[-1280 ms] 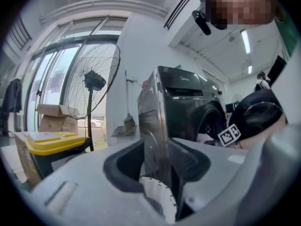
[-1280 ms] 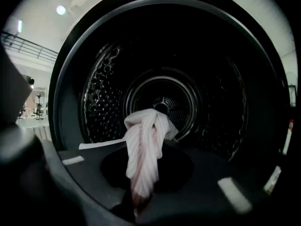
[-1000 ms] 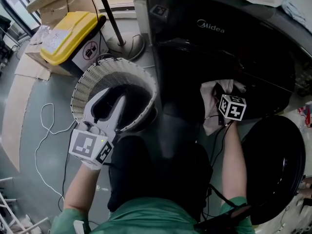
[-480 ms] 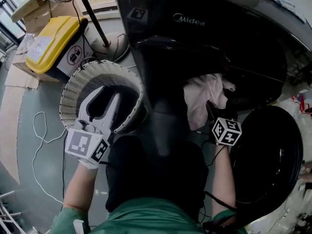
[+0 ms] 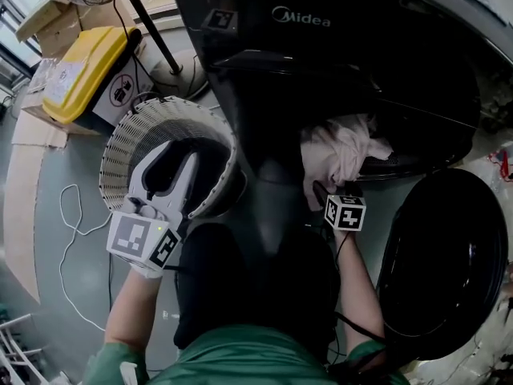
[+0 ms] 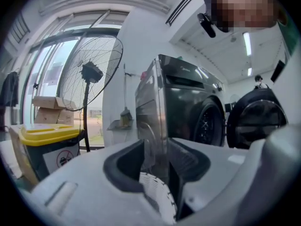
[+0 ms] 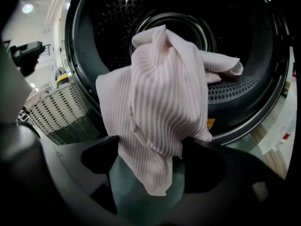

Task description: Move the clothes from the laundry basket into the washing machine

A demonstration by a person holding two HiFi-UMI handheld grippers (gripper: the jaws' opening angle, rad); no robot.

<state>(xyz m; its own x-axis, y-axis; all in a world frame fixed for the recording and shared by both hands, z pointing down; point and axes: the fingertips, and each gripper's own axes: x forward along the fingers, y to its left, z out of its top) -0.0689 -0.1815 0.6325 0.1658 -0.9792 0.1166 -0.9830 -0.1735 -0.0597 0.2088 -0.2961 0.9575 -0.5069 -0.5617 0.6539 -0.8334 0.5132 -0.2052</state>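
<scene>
A pink striped shirt (image 5: 341, 147) hangs half out of the black washing machine's (image 5: 337, 54) round opening, draped over the rim. My right gripper (image 5: 333, 192) sits just below and in front of it, open. In the right gripper view the shirt (image 7: 164, 93) fills the drum mouth (image 7: 188, 18). Its lower hem dangles loosely between my right gripper's (image 7: 150, 164) spread jaws. My left gripper (image 5: 181, 156) hovers open over the white slatted laundry basket (image 5: 128, 135), nothing in it. The basket's inside looks dark. In the left gripper view my left gripper (image 6: 157, 168) frames a bit of the basket's rim (image 6: 157, 192).
The washer's round door (image 5: 445, 263) stands swung open at the right. A yellow-lidded bin (image 5: 80, 66) and a fan's pole (image 5: 148, 22) stand beyond the basket. A white cable (image 5: 68, 215) loops on the floor at the left. Cardboard boxes sit at the far left.
My right gripper has let go of the shirt and drawn back down out of the drum. The shirt now hangs over the drum's rim. My left gripper has hardly shifted.
</scene>
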